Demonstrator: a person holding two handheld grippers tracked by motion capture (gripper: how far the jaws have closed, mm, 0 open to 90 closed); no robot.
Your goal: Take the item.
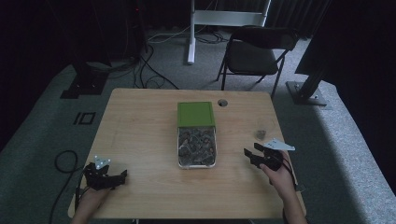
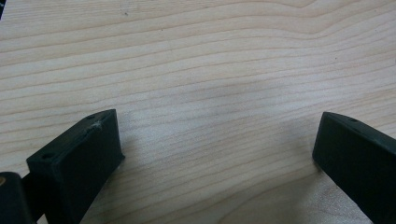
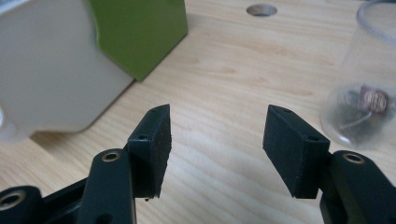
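Table (image 1: 140, 126): wood.
Box (image 1: 196, 147): clear, mid-table, full of tea bags; green lid (image 1: 195, 114) behind it, touching far end.
Cup (image 1: 261, 134): clear, right of box, one tea bag (image 3: 372, 100) inside; nearest right gripper.
Left gripper (image 1: 109, 177): jaws wide, empty, low over bare wood near front-left corner, well apart from box.
Right gripper (image 1: 252, 152): jaws wide, empty, between box and cup.
Step, judged: reach not begun. Next move calls for right gripper to close in on cup or box.
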